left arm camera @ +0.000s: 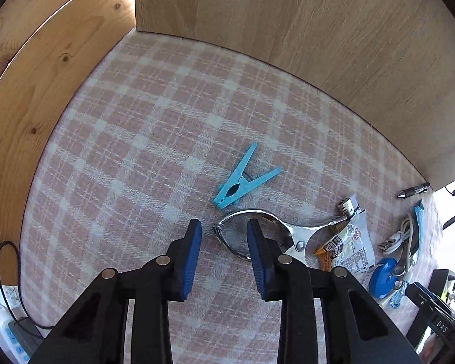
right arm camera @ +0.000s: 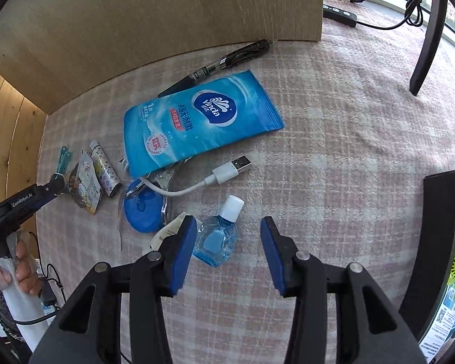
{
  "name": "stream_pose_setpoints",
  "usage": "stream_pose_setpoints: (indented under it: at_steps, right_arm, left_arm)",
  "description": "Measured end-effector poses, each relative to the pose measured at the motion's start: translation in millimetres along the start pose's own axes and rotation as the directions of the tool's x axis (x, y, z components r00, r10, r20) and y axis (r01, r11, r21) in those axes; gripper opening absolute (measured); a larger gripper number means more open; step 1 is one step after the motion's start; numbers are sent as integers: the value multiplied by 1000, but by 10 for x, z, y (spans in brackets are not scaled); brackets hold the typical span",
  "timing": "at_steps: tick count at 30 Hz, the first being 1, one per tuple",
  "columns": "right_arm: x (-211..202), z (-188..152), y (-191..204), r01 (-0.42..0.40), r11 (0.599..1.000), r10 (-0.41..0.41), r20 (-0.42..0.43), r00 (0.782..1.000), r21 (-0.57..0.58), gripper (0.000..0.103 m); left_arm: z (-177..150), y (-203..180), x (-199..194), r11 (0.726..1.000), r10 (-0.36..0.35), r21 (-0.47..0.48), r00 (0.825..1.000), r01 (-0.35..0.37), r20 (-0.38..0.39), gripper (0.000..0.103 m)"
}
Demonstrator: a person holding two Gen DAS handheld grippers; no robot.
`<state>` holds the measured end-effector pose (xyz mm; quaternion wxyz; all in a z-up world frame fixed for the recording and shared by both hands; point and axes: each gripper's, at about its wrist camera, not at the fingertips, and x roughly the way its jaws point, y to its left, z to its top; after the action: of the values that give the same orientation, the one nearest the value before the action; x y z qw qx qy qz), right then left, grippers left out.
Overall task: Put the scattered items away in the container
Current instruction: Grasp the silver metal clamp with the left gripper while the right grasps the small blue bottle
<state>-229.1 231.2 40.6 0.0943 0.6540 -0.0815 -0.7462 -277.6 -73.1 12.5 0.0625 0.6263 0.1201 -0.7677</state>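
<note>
Tongs (left arm camera: 257,236) lay on the checked cloth (left arm camera: 136,139), unheld, just below the blue clothespin (left arm camera: 242,179). Left gripper (left arm camera: 224,254) was open over their rounded head; right gripper (right arm camera: 227,254) stood open beside the eye-drop bottle (right arm camera: 220,236).

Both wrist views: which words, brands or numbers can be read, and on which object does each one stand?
"Vinda": blue wet-wipe packet.
"1": same packet, left end; its Chinese print is too small to read.
"GenRobot.AI": left gripper.
"DAS": black object at the table edge.
Snack sachet: print too blurred.
</note>
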Motion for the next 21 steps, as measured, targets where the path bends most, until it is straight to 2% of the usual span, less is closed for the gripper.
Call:
stream_pose_setpoints:
  at_steps: [6,9,11,13,15,20,21]
  right_arm:
    - [108,-7,75,16,1000,-16,-30,999,3,36]
    - [112,-16,88,38,999,-38,-25,999,-8,27]
    - [106,-36,89,40,999,-40,-22,999,-24,26]
    - [95,-60,77,32,999,-33,-19,999,-31,26]
    - [79,-106,50,20,1000,-21,-15,1000,-20,25]
    - [-2,-226,-8,10,1000,-10,2,1000,-16,23]
    - [-29,-248,-24,5,1000,-5,8,1000,-11,20]
  left_arm:
    - [-151,-177,21,998,46,44,999,-47,20,22]
    - [-256,-229,22,997,56,50,998,-57,24,18]
    - [-342,-219,14,996,62,57,998,-63,33,17]
    - [-477,-101,-29,996,62,66,997,-64,42,15]
    - [-544,-77,-38,996,63,64,997,-65,38,8]
    - [-766,156,-114,998,26,49,999,-28,34,8]
    - [-810,190,-124,999,12,44,1000,-14,28,8]
